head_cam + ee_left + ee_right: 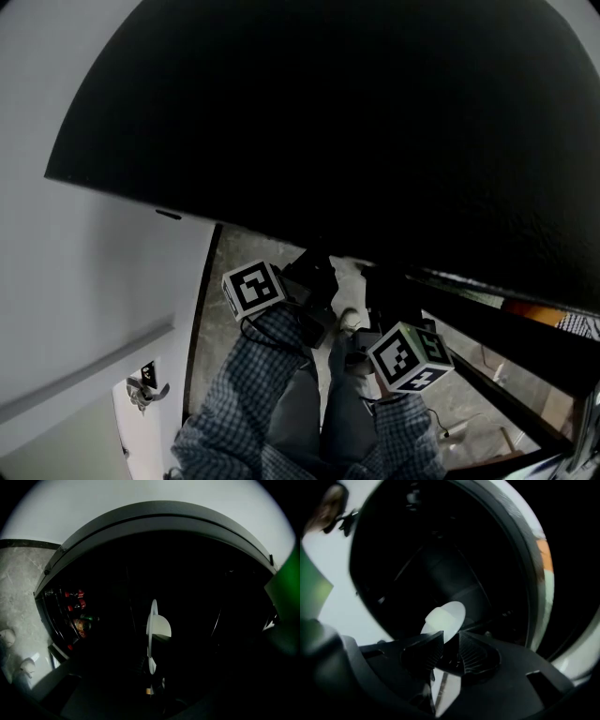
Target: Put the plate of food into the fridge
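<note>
Right gripper view showed the right gripper (447,651) with its ridged jaws pinched on the near rim of the white plate (455,612), a pale lump of food (436,619) sitting on it; left gripper view caught the same plate edge-on, its rim running down into the left gripper (151,679), whose dim jaws looked clamped on it too; two grips probably served to steady the load; the plate hung at the mouth of the dark fridge (197,573), seemingly not yet on a shelf; bottles (77,609) lined the door rack.
</note>
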